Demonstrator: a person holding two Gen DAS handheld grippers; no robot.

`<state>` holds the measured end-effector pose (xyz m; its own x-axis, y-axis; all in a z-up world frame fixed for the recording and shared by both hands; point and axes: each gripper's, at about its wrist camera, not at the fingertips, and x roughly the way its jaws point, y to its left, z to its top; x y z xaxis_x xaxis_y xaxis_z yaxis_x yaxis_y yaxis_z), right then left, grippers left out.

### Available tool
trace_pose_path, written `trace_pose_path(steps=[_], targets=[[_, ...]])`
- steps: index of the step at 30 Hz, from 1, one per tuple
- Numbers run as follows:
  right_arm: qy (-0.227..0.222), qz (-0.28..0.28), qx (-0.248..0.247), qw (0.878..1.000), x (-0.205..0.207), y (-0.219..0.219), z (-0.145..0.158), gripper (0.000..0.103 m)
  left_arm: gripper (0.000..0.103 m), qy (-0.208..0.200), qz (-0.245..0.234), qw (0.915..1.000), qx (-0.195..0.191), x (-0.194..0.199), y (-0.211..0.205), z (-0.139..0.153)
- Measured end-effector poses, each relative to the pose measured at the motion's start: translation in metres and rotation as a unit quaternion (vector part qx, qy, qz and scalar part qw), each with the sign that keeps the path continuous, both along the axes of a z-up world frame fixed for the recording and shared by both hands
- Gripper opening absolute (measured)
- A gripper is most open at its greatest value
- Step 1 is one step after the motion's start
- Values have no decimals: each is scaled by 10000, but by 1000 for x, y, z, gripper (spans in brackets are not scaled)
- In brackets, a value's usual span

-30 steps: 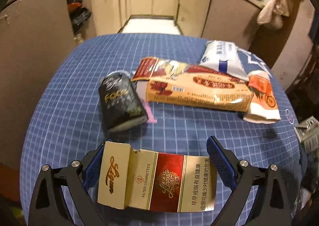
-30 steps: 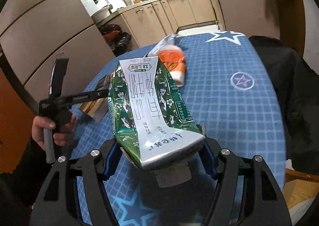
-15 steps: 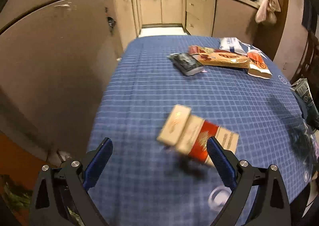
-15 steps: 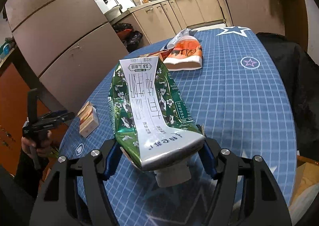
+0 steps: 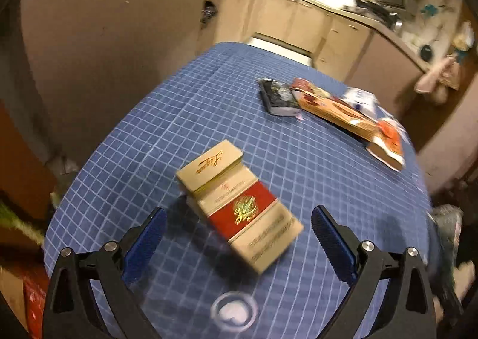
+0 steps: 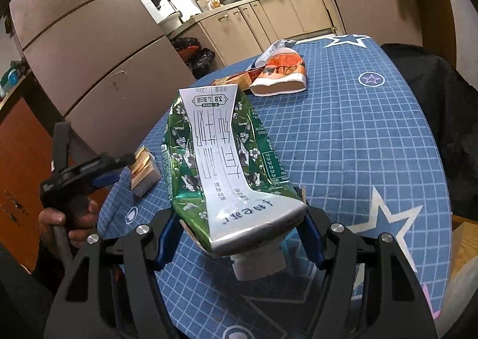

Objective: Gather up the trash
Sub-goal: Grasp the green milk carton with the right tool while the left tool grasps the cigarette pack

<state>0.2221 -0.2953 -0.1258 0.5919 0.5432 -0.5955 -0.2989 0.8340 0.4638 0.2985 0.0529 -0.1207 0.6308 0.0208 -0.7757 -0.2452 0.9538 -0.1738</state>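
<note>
Blue gridded surface (image 5: 185,117) under our tools, left tool (image 5: 237,233) spread apart around the cigarette carton (image 5: 239,207) lying flat, right tool (image 6: 239,233) clamped on green milk carton (image 6: 221,165).

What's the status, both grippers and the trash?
Left gripper open, cigarette box lying loose on table. Right gripper shut on green carton. Wrappers at far end. Nothing blocking.

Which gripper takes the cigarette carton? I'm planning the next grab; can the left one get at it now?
Probably yes: the left gripper is open, the cigarette carton lies between its fingers with nothing between them.
</note>
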Motion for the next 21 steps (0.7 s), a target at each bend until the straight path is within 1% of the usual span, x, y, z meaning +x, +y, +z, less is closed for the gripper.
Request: trace_pose_path(steps=[1, 3, 5, 6, 7, 8, 9, 11, 13, 18, 19, 20, 21], targets=[[5, -17, -3, 10000, -1, 0, -1, 64, 97, 10, 124, 9999, 95, 6, -7, -5], [19, -34, 1, 10000, -2, 1, -3, 64, 97, 132, 357, 9991, 162, 12, -9, -16], [25, -15, -19, 10000, -6, 5, -6, 64, 97, 331, 481, 9983, 73, 17, -7, -29], [25, -11, -71, 10000, -7, 7, -7, 64, 96, 174, 493, 9985, 191, 14, -11, -28], [13, -4, -105, 9999, -10, 9, -7, 64, 92, 122, 462, 9986, 213, 10, -11, -27], [-1, 1, -134, 9999, -11, 10, -8, 64, 83, 61, 376, 9992, 150, 6, -10, -27], [-21, -7, -172, 9998, -12, 12, -8, 64, 77, -5, 284, 9995, 155, 1, -11, -25], [-45, -32, -250, 9997, -15, 14, -8, 64, 70, -120, -17, 9991, 394, -10, -13, -21], [-59, -63, -308, 9995, -17, 17, -9, 64, 66, -214, -306, 9975, 594, -20, -12, -18], [-79, -177, -455, 9988, -27, 26, -11, 63, 53, -418, -684, 9935, 803, -39, -12, -12], [-60, -196, -494, 9986, -30, 28, -12, 63, 30, -569, -684, 9921, 882, -44, -12, -6], [-43, -220, -536, 9983, -31, 31, -12, 63, 24, -693, -765, 9895, 1009, -49, -15, 1], [-31, -244, -594, 9979, -33, 33, -13, 63, 23, -732, -838, 9886, 1016, -54, -16, 5]])
